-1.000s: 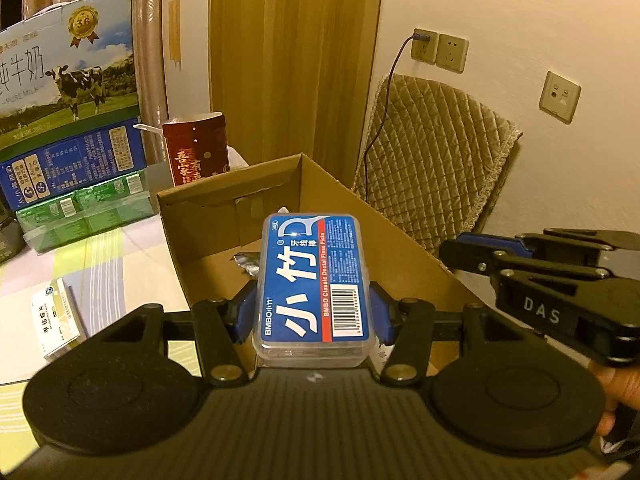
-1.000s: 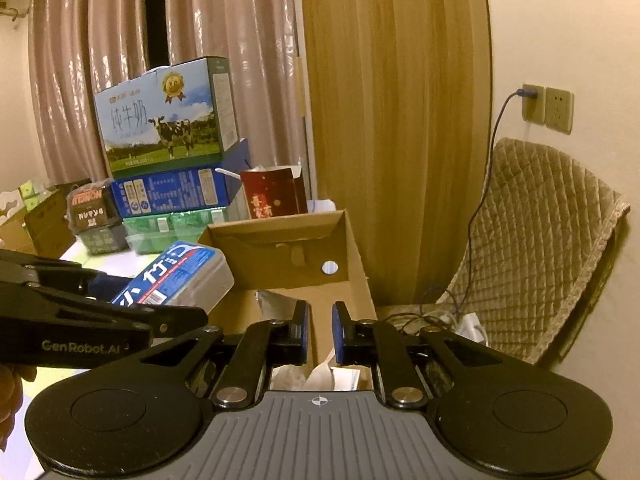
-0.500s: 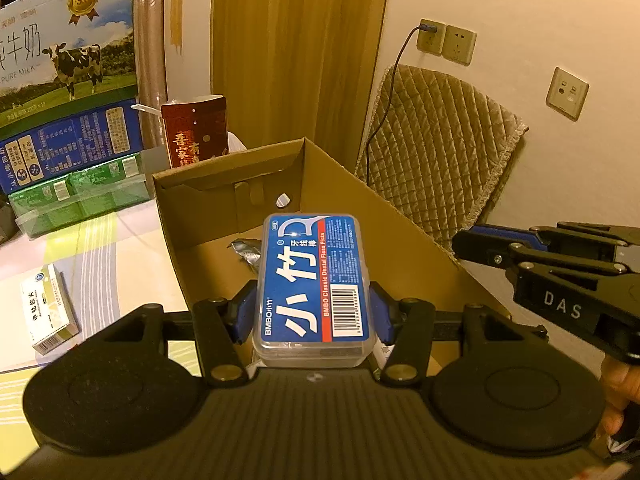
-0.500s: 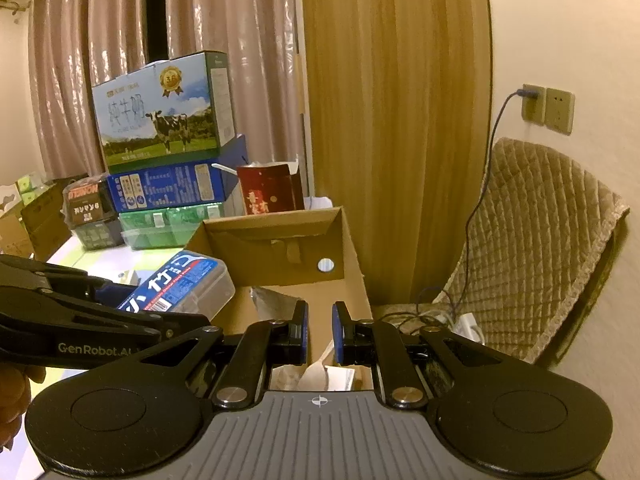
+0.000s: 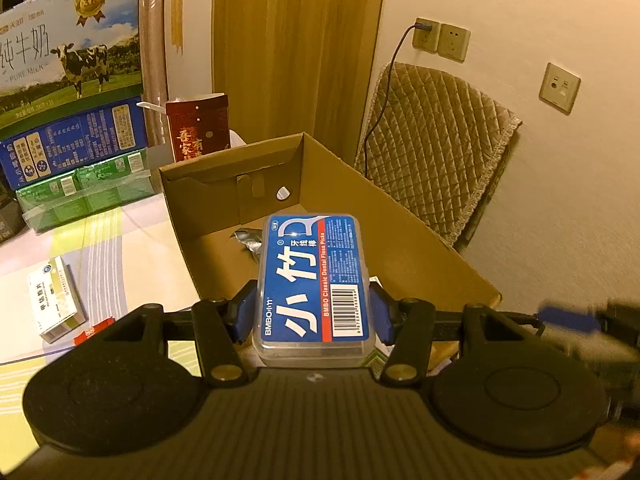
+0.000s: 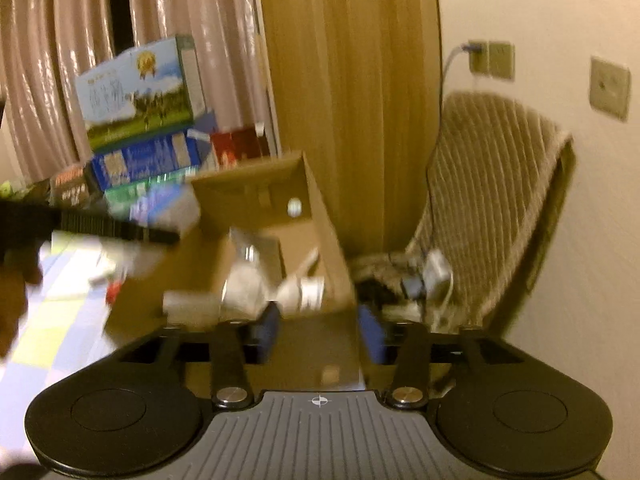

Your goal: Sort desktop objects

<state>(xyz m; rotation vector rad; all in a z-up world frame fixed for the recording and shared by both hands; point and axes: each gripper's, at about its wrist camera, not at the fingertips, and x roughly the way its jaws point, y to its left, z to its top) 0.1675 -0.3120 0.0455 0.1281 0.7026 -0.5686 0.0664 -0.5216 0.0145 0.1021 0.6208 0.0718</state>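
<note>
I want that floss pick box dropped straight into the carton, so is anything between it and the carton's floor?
Nothing visible blocks it: the floss pick box hangs over the open carton, clamped in the left gripper.

left gripper: matte black body, ribbed grey centre plate, round black disc on each side, blue finger pads, brass-coloured pivot screws. right gripper: same build, small crosshair mark on its ribbed plate; view blurred.

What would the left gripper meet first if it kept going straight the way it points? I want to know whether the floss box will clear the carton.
Likely the cardboard carton's far wall, past the foil scrap; depth is uncertain. The left gripper holds the floss pick box.
</note>
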